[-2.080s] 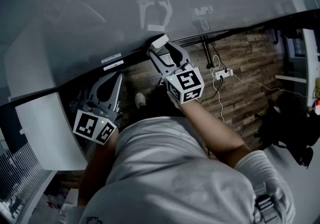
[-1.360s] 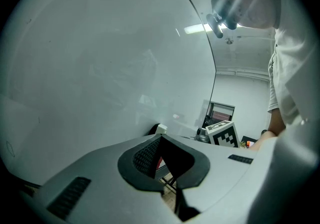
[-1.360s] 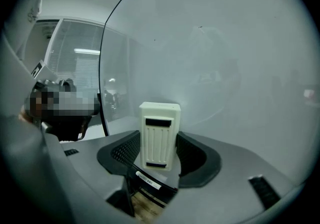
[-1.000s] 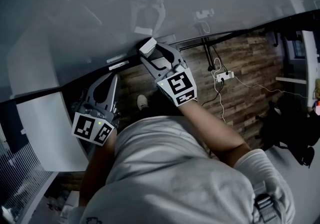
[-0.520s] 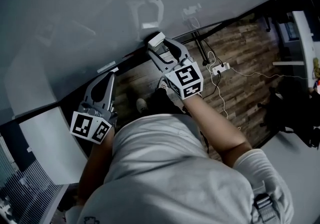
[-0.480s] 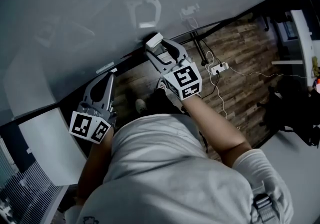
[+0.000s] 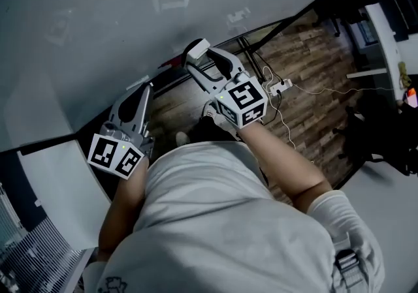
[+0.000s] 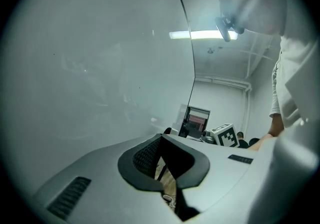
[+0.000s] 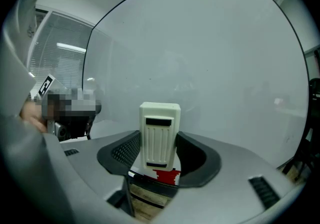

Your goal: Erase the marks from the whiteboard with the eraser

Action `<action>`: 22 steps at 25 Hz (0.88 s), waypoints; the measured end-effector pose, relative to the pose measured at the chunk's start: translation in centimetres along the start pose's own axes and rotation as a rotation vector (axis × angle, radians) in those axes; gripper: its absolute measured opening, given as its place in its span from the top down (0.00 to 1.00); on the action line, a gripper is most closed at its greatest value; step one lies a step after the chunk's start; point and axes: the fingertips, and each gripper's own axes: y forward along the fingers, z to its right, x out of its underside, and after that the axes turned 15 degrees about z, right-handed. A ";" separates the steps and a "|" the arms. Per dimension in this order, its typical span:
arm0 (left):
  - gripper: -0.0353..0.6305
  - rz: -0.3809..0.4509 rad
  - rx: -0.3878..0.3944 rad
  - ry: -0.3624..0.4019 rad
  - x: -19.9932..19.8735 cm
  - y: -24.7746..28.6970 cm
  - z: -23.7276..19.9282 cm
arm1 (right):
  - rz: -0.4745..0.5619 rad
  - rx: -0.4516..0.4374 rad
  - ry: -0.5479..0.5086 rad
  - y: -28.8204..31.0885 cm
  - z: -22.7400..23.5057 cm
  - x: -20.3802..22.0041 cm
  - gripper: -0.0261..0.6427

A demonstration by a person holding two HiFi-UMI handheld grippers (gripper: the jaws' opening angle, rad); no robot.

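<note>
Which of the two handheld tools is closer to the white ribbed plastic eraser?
Right. The right tool grips the white eraser between its jaws; the left tool hangs apart to its left, empty.

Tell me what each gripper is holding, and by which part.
The right gripper clamps the white eraser by its two long sides. The left gripper holds nothing.

Wood-plank floor, brown, dim light. White power strip lies on it and serves as landmark. Thin white cable runs from the strip rightward across the planks. Black stand legs are just left of the strip, slanting up from it. Dark bulky shape sits well right of the strip and lower; kind unclear. White desk edge is up and right of the strip. Pale flat panel is far left of the strip, low in frame.
</note>
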 end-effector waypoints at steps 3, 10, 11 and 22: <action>0.94 0.014 0.023 0.001 -0.6 -1.3 1.2 | 0.016 -0.004 -0.011 -1.0 -1.3 -1.2 0.61; 0.94 0.053 0.016 0.038 -3.8 -2.7 4.8 | 0.064 -0.041 -0.002 -4.0 -4.0 -5.3 0.61; 0.94 0.057 0.011 0.048 -4.3 -2.7 5.3 | 0.072 -0.053 0.001 -4.2 -4.2 -5.9 0.61; 0.94 0.099 -0.081 0.135 -4.2 -1.6 9.9 | 0.117 -0.166 0.035 -9.0 -5.3 -6.6 0.61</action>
